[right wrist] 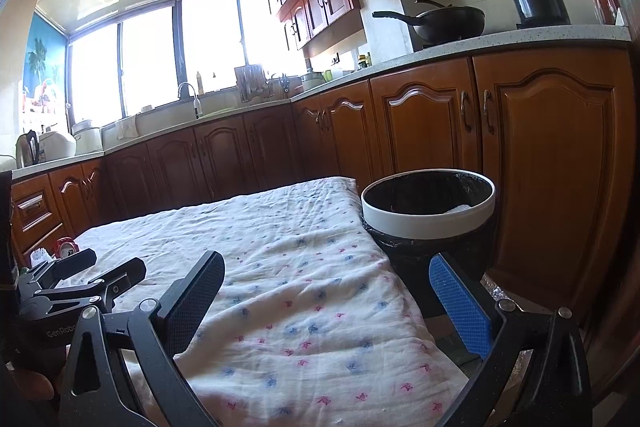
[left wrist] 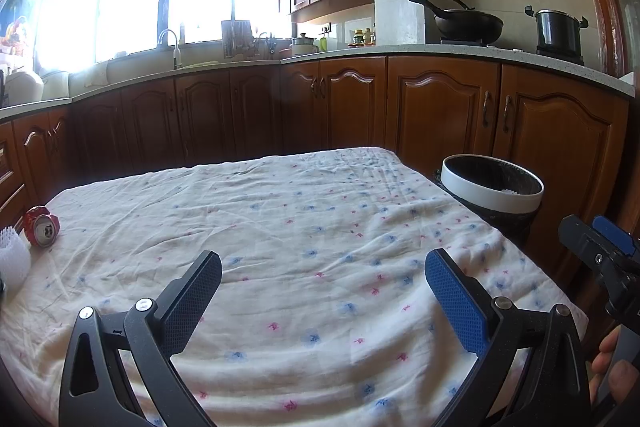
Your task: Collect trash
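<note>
Item 1, left gripper (left wrist: 323, 281): we hold it released, jaws spread wide and empty, low over the cloth-covered bench (left wrist: 280, 227). Nothing lies between the fingers; we judge it is parked here between pickups.

Item 2, right gripper (right wrist: 326, 285): likewise released and empty, jaws apart, poised over the bench's right edge with its blue pad in line with the bin. We judge this placement suits dropping things over the edge.

Item 3, trash bin (right wrist: 428, 219): round, white rim, black liner, standing on the floor just beside the bench's far right corner, mouth open and a little below bench level, so trash can be carried sideways and let fall. A small white scrap shows inside against the rim.

Item 4, crushed can (left wrist: 41, 225): red, dented and squashed, its silver end facing us, lying on its side near the bench's far left edge, well apart from both grippers and from the bin. In the right wrist view it is only a small red shape.

Item 5, white foam net (left wrist: 14, 255): a meshed, soft-looking sleeve just beside the can, partly cut off by the picture's edge.

We judge 2 pieces remain to collect, both nearer our left gripper.
</note>
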`<control>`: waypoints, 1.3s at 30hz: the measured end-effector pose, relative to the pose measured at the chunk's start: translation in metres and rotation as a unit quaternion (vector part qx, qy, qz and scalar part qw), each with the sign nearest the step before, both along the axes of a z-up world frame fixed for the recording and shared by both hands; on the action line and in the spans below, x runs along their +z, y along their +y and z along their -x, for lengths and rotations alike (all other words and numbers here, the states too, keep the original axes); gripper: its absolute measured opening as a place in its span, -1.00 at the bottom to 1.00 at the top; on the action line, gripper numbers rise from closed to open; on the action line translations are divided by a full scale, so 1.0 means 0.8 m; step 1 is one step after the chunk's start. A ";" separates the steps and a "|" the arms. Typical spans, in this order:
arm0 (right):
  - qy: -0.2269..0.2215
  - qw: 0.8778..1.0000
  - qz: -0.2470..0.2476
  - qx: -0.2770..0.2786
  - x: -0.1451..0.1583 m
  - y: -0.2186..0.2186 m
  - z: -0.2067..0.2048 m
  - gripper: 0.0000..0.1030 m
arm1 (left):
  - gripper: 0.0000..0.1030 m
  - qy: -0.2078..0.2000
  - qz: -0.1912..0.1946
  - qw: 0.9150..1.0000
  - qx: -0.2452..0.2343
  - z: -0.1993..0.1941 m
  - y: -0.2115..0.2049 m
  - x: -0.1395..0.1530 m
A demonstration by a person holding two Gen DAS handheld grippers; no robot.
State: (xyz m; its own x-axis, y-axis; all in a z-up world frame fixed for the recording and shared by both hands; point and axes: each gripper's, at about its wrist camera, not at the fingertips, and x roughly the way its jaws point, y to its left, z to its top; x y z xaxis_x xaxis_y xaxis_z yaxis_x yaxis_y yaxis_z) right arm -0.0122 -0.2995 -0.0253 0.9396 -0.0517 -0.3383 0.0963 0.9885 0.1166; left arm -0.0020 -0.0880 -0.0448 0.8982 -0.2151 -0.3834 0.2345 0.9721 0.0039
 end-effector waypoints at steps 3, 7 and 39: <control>0.000 1.000 0.000 0.000 0.000 0.000 0.000 1.00 | 0.99 0.000 -0.001 1.000 -0.002 0.000 0.001 0.000; 0.000 1.000 -0.001 0.000 0.000 0.000 0.000 1.00 | 0.99 0.000 -0.001 1.000 -0.002 0.000 0.001 -0.001; 0.007 1.000 -0.007 0.003 -0.007 0.013 -0.002 1.00 | 0.99 0.010 -0.004 1.000 -0.019 -0.011 0.015 -0.007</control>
